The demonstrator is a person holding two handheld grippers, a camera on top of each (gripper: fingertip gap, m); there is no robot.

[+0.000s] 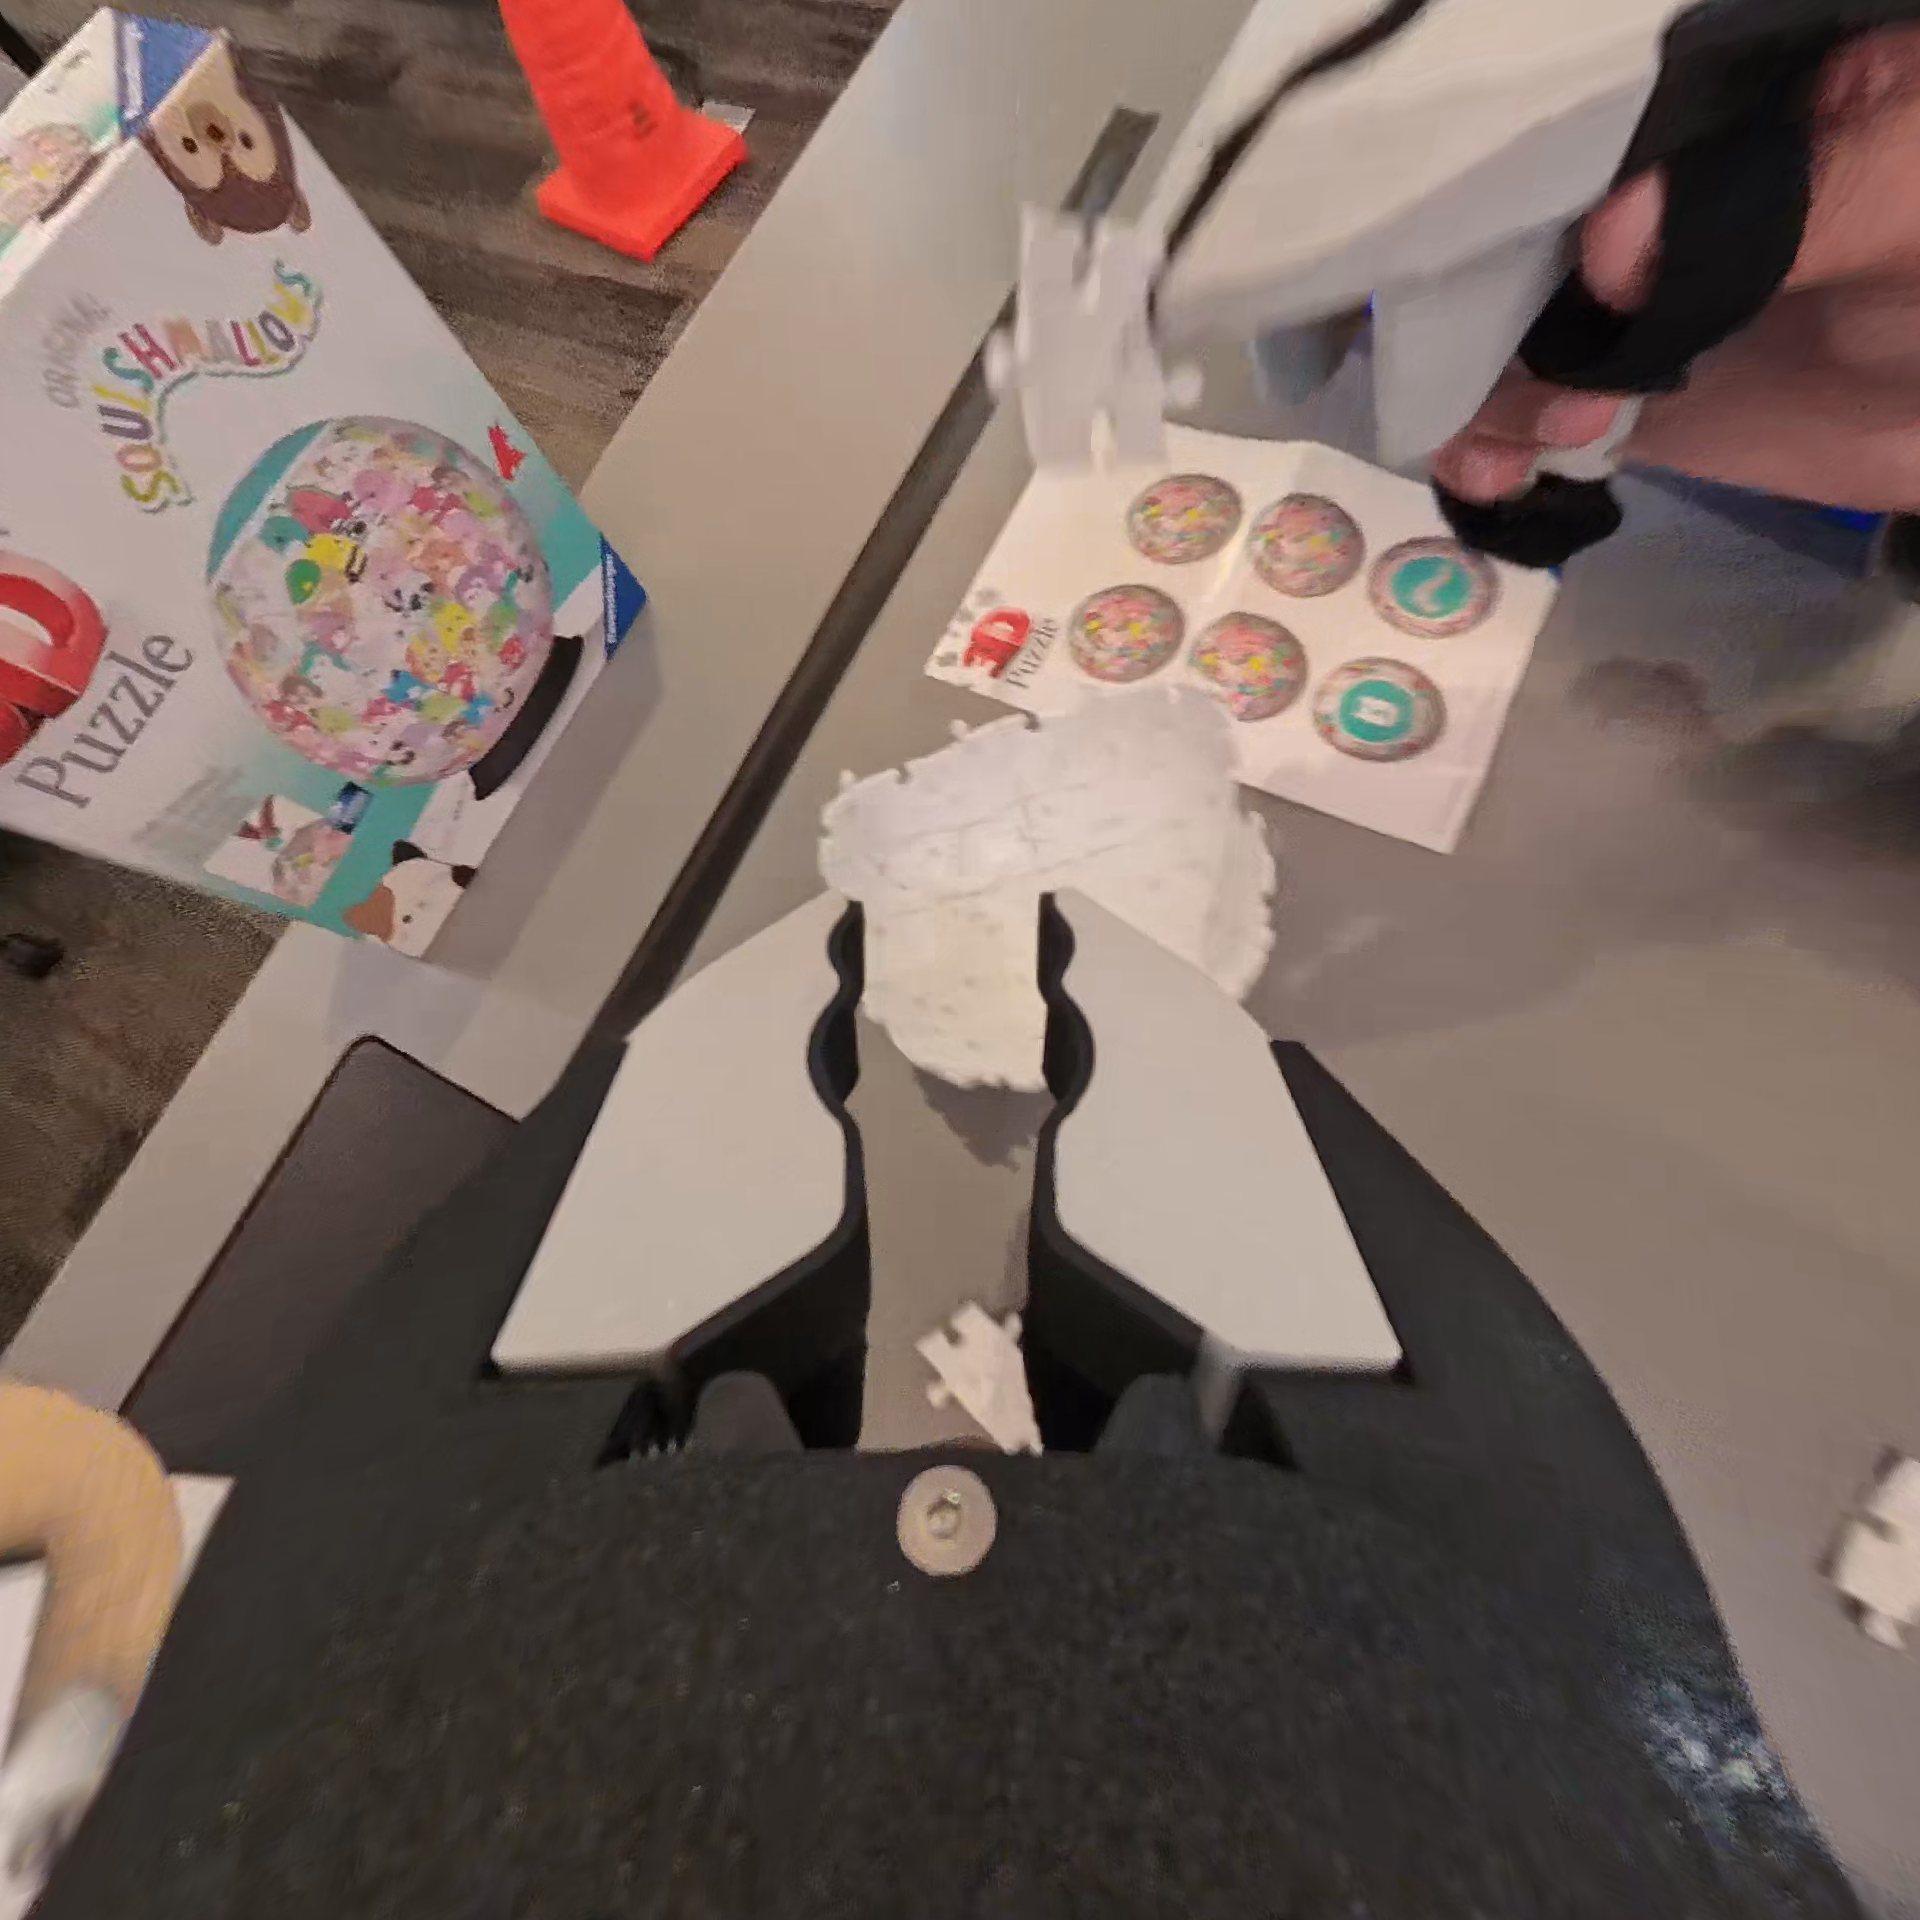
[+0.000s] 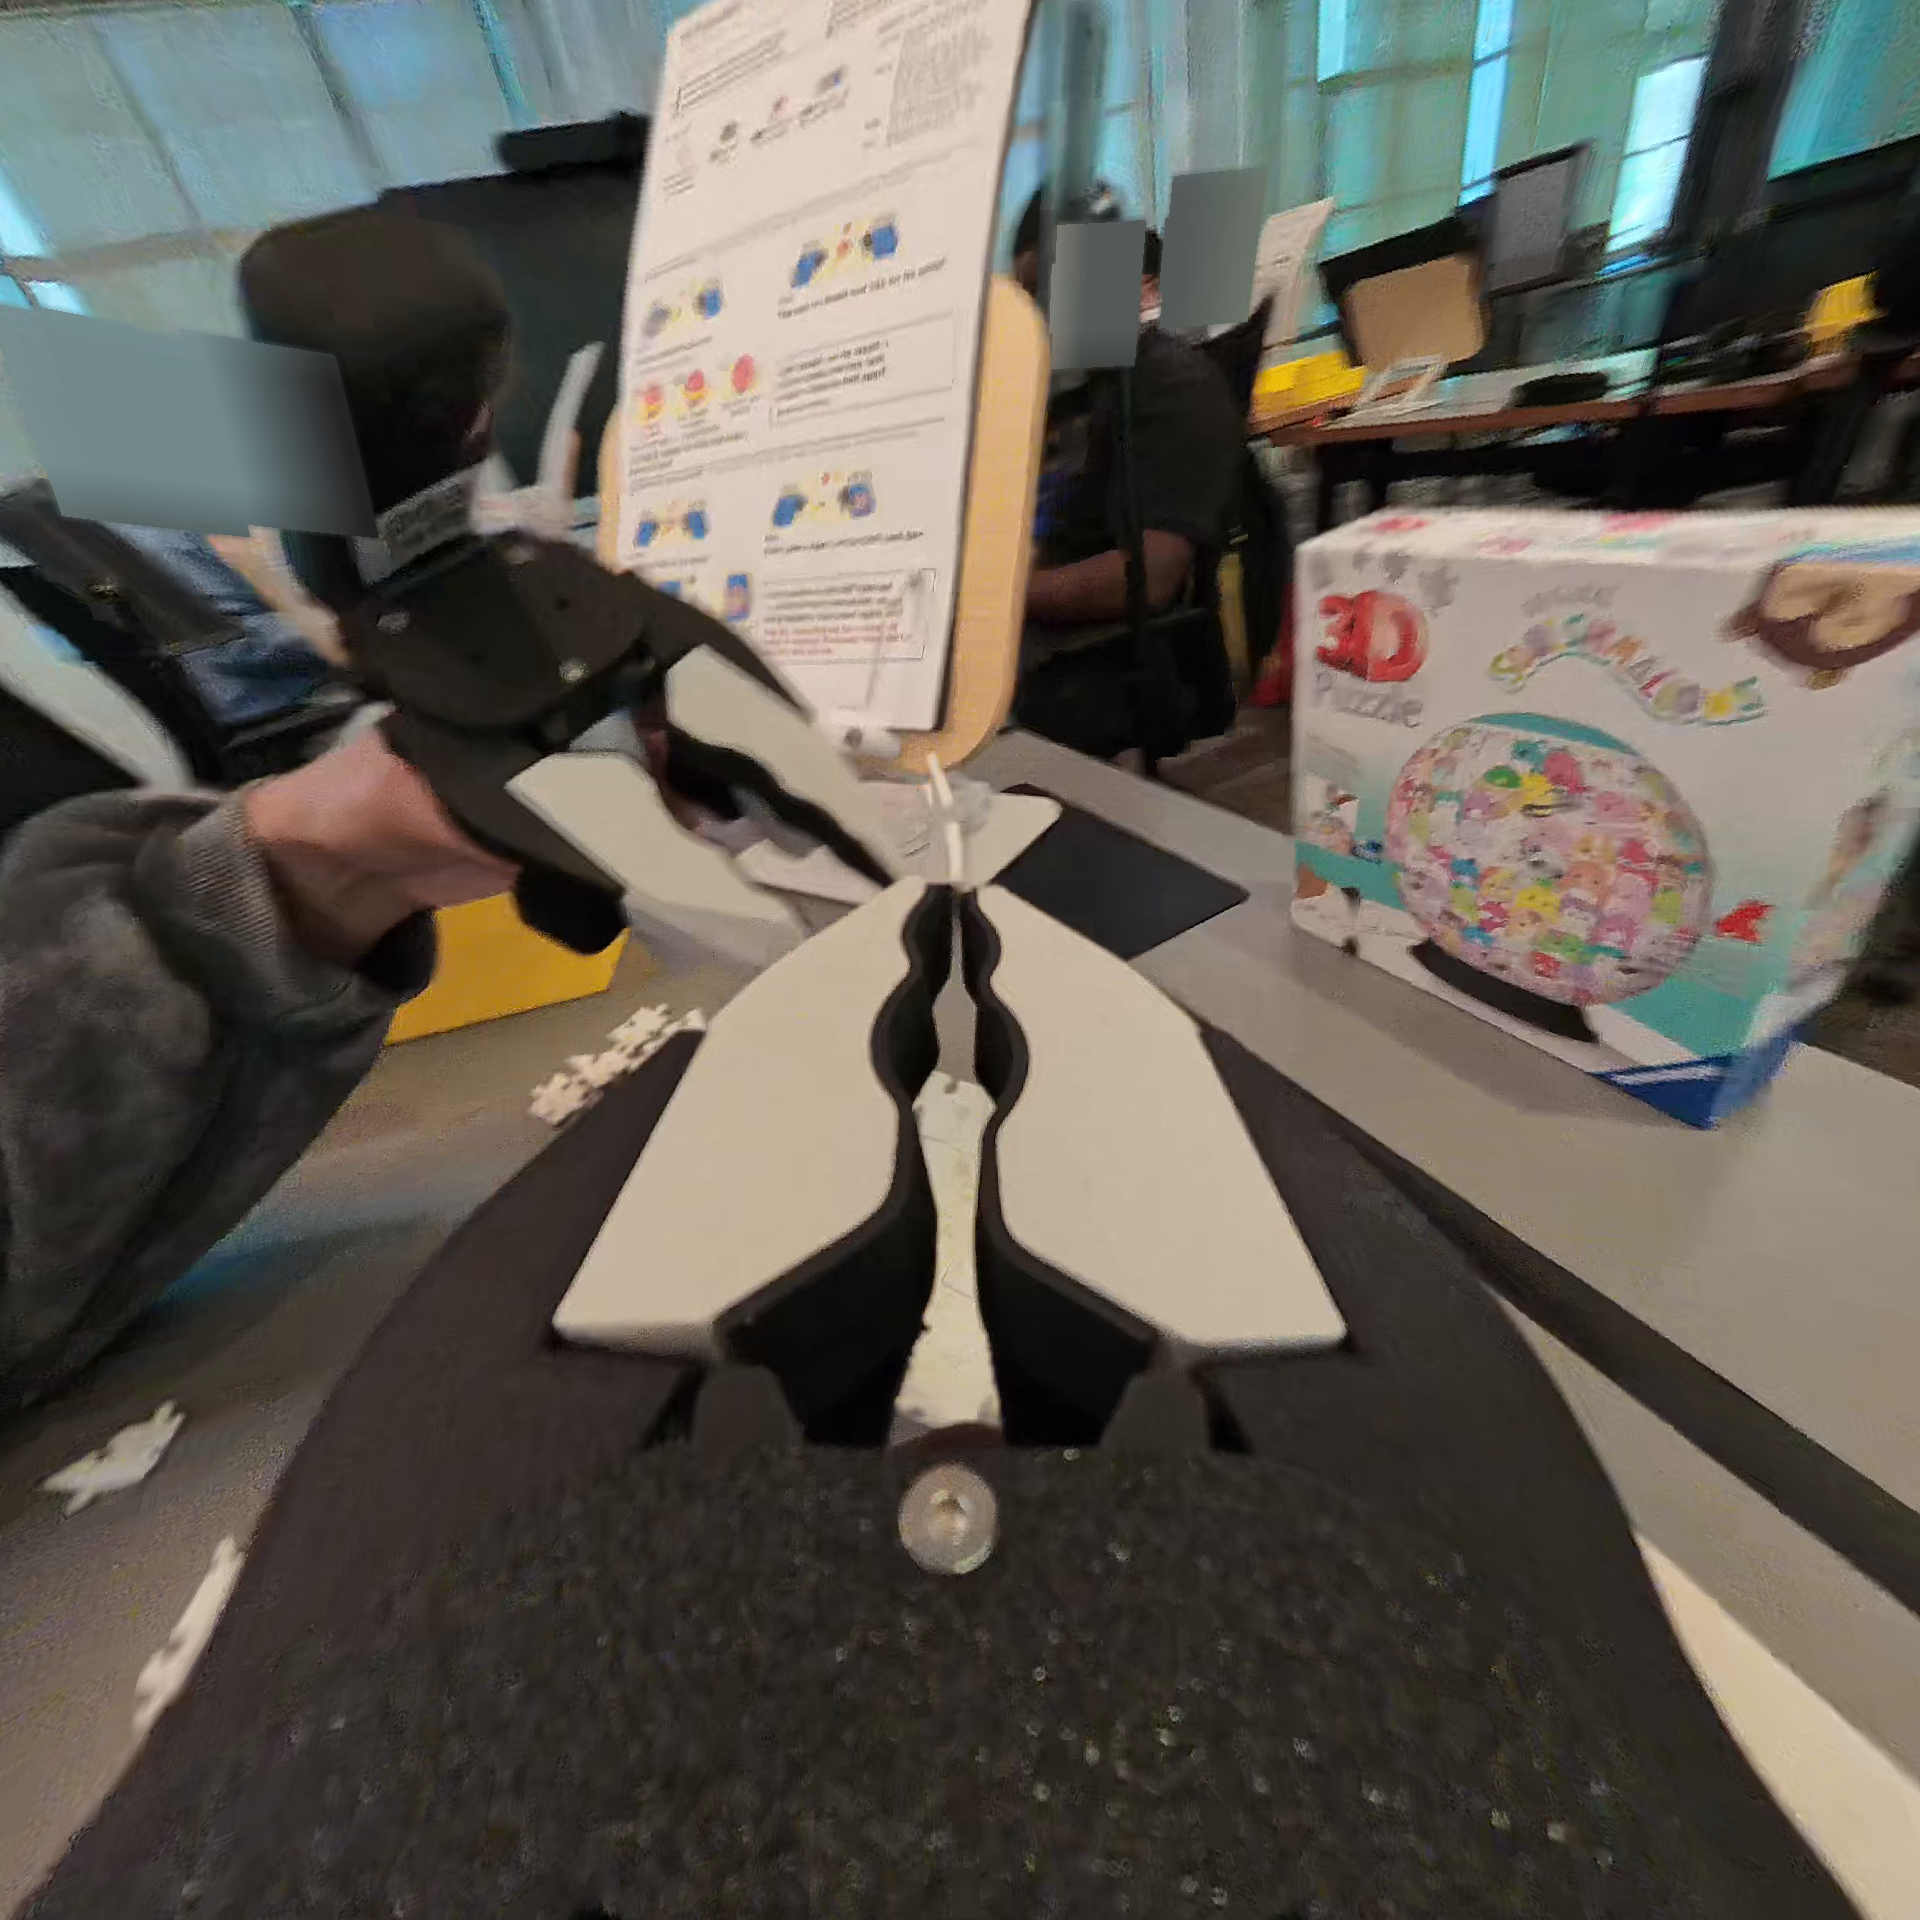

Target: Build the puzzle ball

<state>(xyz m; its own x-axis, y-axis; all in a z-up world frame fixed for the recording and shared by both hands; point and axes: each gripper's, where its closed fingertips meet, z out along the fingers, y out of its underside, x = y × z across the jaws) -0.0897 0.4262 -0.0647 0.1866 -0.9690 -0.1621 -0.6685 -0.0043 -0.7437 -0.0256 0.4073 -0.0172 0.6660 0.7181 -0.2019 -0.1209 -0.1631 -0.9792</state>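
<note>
left tool (image 1: 951, 935) clamps the curved shell (image 1: 1039, 831); right tool (image 2: 954, 902), at one o'clock, pinches a loose piece (image 1: 1081, 343). a skewed push could buckle the shell.

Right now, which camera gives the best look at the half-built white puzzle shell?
The left wrist view: the curved shell fills its centre between the left gripper's fingers. The right wrist view shows only a white sliver between its fingers.

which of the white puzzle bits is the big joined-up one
The curved section at the left gripper tips; it is many pieces locked together, unlike the single piece lying loose.
</note>
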